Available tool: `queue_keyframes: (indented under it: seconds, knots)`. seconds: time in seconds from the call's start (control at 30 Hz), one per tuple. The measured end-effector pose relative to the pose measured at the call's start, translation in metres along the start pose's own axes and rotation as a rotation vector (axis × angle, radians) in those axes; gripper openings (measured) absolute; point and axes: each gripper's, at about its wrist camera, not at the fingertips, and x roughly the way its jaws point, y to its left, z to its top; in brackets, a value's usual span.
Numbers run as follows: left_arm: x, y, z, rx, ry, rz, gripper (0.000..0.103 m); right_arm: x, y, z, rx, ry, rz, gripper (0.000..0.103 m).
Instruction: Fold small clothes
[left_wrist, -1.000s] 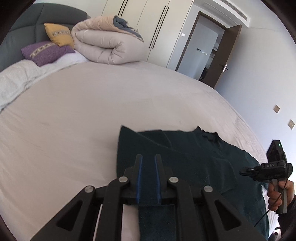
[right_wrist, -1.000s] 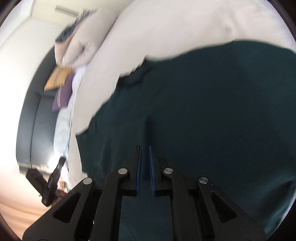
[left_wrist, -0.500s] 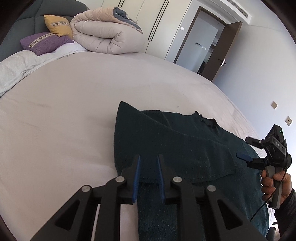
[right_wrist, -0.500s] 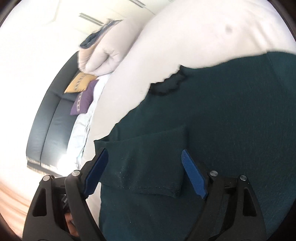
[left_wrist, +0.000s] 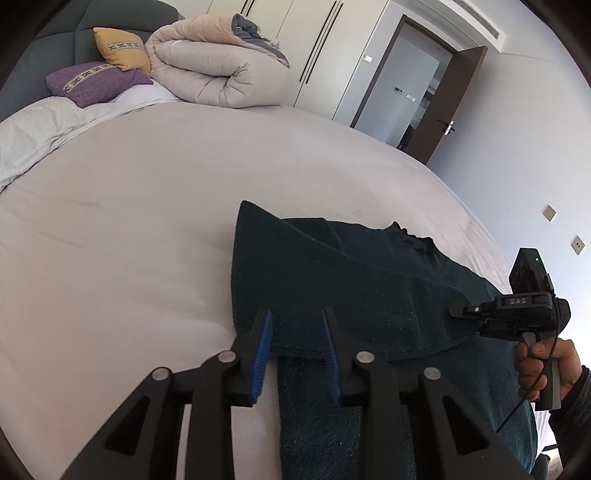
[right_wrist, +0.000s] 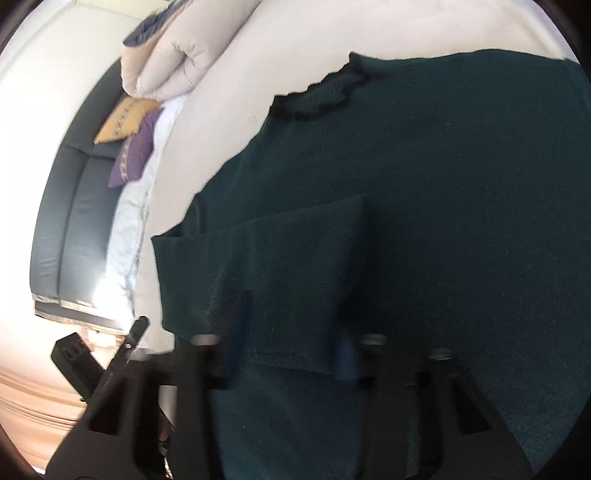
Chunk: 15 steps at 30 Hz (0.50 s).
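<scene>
While the left gripper (left_wrist: 297, 325) has been parting, freeing the folded sleeve (left_wrist: 332, 291), the right gripper (left_wrist: 456, 314), marked "DAS", has snapped closed, empty.

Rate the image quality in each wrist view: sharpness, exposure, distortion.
Left wrist view: sharp and evenly lit, with fisheye bending of the bed; the dark green sweater shows clear texture. Right wrist view: motion-smeared, especially its own right gripper, with blown-out glare along the left edge.
</scene>
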Motion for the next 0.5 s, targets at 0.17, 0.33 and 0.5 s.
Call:
queue_keyframes:
  seconds: [0.17, 0.33, 0.5]
  knots:
    - [-0.003, 0.005, 0.003, -0.011, -0.010, 0.017, 0.028, -0.020, -0.004, -0.001, -0.048, -0.065, -0.072, 0.007]
    - [-0.007, 0.009, 0.010, -0.018, -0.030, 0.032, 0.028, -0.058, -0.024, 0.002, -0.008, -0.154, -0.139, 0.007]
    - [-0.006, 0.001, 0.027, 0.018, -0.056, 0.047, 0.028, -0.091, -0.054, 0.003, 0.038, -0.180, -0.178, 0.007]
